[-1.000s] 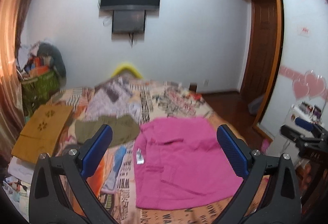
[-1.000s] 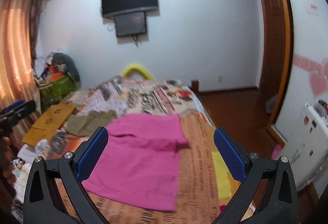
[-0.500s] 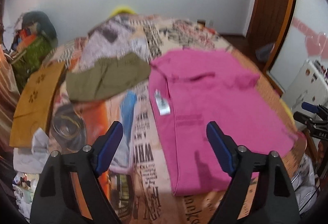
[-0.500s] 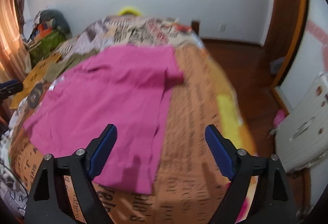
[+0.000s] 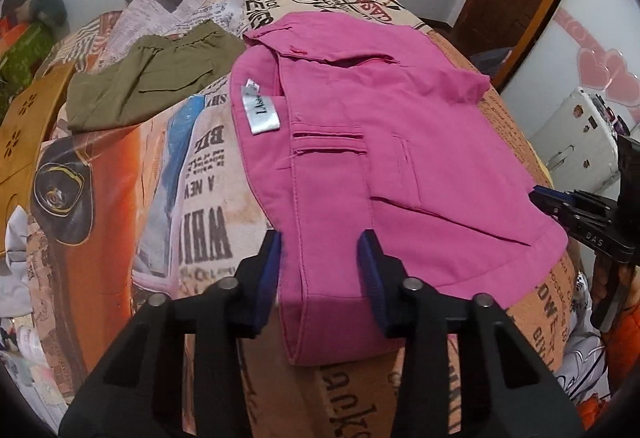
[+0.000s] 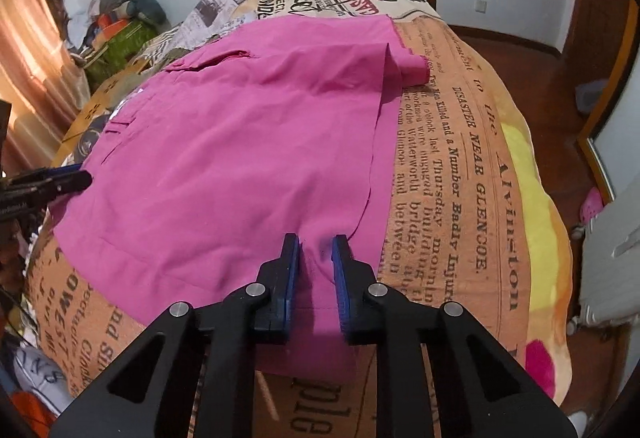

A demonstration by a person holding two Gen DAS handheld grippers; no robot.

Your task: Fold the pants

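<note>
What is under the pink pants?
The pink pants lie on a newspaper-print bedspread, which shows all around them. The part beneath the fabric is covered, so anything else there cannot be seen.

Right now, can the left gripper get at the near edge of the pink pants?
Probably yes. The left gripper already straddles the near waistband edge of the pink pants, jaws just closing, fabric between them and nothing in the way. Whether the pads already pinch is unclear.

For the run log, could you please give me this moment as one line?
stage: grasping near edge | left gripper: closing over pink pants waistband end | right gripper: pinching near hem | surface: bed
</note>
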